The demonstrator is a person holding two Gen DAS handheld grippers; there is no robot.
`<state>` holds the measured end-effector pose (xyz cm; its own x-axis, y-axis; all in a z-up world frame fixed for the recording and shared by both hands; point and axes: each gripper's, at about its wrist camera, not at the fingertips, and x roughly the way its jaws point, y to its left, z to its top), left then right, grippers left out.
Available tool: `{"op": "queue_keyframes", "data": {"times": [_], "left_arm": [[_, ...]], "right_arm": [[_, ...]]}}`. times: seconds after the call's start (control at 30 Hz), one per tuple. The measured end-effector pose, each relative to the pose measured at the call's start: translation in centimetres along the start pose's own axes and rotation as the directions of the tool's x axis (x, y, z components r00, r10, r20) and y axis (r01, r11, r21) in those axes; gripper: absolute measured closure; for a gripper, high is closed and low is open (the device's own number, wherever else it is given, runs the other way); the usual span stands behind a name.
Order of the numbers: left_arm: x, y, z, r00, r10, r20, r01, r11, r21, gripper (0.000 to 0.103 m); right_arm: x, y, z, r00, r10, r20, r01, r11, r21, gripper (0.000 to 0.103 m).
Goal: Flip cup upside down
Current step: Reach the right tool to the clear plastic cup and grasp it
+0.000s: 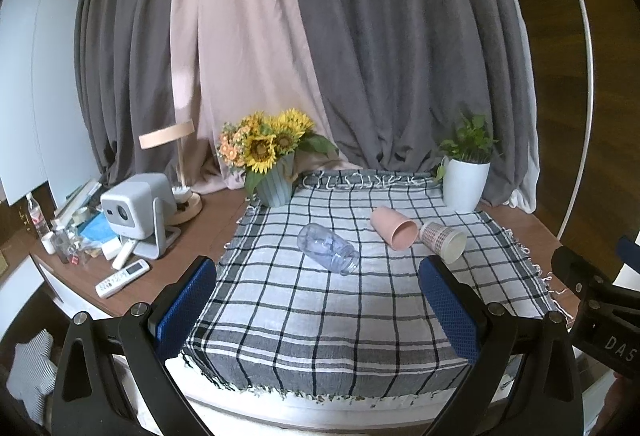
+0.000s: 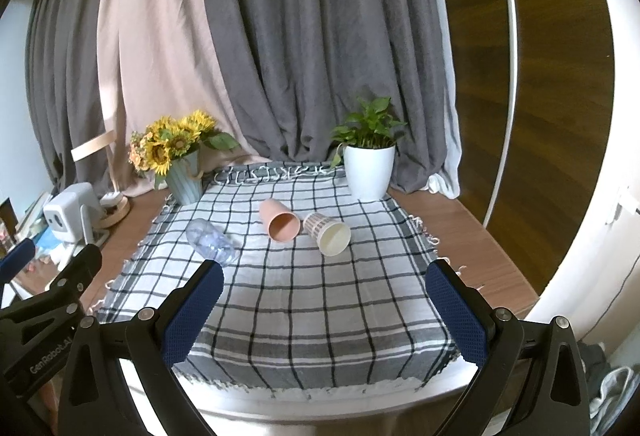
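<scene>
Three cups lie on their sides on a checked cloth (image 1: 320,308), mouths toward me. A clear plastic cup (image 1: 327,248) (image 2: 211,241) lies at the left. A pink cup (image 1: 394,227) (image 2: 279,219) lies in the middle. A patterned paper cup (image 1: 443,239) (image 2: 327,232) lies at the right, close beside the pink one. My left gripper (image 1: 318,302) is open and empty, well short of the cups, above the cloth's near part. My right gripper (image 2: 325,310) is open and empty, also short of the cups.
A sunflower vase (image 1: 274,186) (image 2: 185,178) stands at the cloth's back left and a white plant pot (image 1: 464,184) (image 2: 369,170) at the back right. A projector (image 1: 138,208), remotes (image 1: 122,278) and clutter sit on the left of the wooden table. Curtains hang behind.
</scene>
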<state>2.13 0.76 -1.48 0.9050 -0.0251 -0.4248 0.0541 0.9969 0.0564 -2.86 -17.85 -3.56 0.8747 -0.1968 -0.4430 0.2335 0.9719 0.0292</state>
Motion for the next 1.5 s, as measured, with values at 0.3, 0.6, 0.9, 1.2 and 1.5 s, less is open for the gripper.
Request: {"op": "queue_keyframes", "data": {"times": [0.3,0.6,0.9,1.2,1.5], "left_arm": [[6.6,2.7,0.8,0.994,0.010,-0.113,-0.016,0.998,-0.053,0.000],[15.4,7.0,1.9,0.956,0.058,-0.287,-0.082,0.994,-0.074,0.000],[23.3,10.8,1.5,0.906,0.095,-0.413,-0.136,0.988,-0.070,0.000],[29.8,12.9,-0.4,0.848,0.127,-0.515,-0.186,0.980,-0.064,0.000],[34.5,12.7,-1.7,0.795,0.123,-0.593,-0.172,0.985,-0.027,0.000]], "right_arm": [[4.5,3.2,1.1,0.998,0.024,-0.057,-0.026,0.999,-0.040,0.001],[13.5,8.8,3.8,0.977,0.078,-0.198,-0.096,0.992,-0.084,0.001],[23.8,16.1,5.0,0.919,0.137,-0.370,-0.211,0.963,-0.168,0.001],[31.6,20.6,4.0,0.849,0.145,-0.508,-0.298,0.925,-0.234,0.004],[38.2,23.3,2.4,0.779,0.139,-0.611,-0.365,0.893,-0.262,0.007]]}}
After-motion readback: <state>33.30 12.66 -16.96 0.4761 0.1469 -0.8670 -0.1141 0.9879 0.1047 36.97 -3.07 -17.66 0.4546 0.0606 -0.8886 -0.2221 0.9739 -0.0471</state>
